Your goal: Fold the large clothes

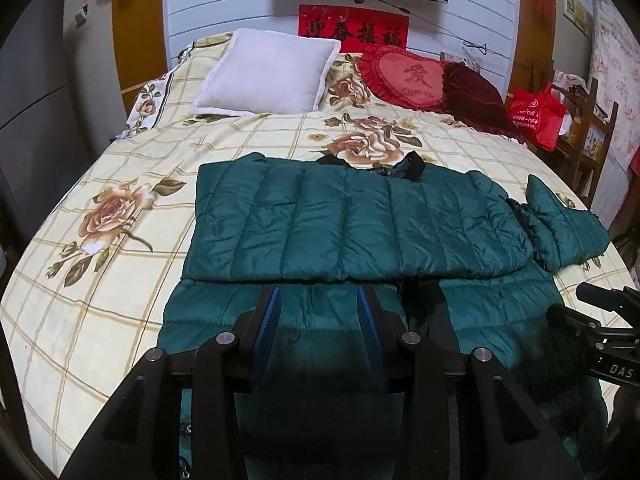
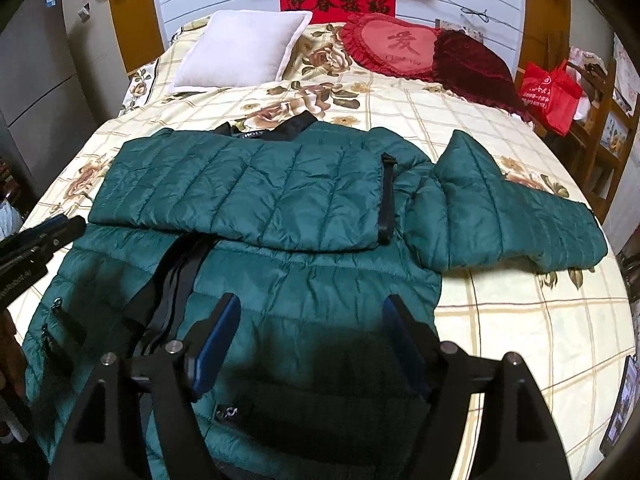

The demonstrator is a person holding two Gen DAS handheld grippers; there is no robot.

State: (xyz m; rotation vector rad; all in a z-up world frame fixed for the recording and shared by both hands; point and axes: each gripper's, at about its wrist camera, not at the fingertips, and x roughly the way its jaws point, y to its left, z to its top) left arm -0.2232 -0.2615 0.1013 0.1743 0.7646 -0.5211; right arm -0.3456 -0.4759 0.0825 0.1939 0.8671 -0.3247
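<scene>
Left wrist view: left tongs [image 1: 320,300] released, fingers spread wide, hovering over lower half of green puffer jacket [image 1: 352,220], nothing gripped. Jacket lies flat on bed [image 1: 100,300] with floral checked cover; one sleeve is folded across the chest, the other sleeve [image 1: 568,228] sticks out to the right. Right tongs body visible at right edge.

Right wrist view: right tongs [image 2: 312,320] also released, spread over jacket [image 2: 248,188] hem near black zipper [image 2: 176,280]. Unfolded sleeve [image 2: 516,212] extends right on bed [image 2: 540,320]. White pillow [image 2: 240,52] and red heart cushion [image 2: 396,48] at headboard end.
</scene>
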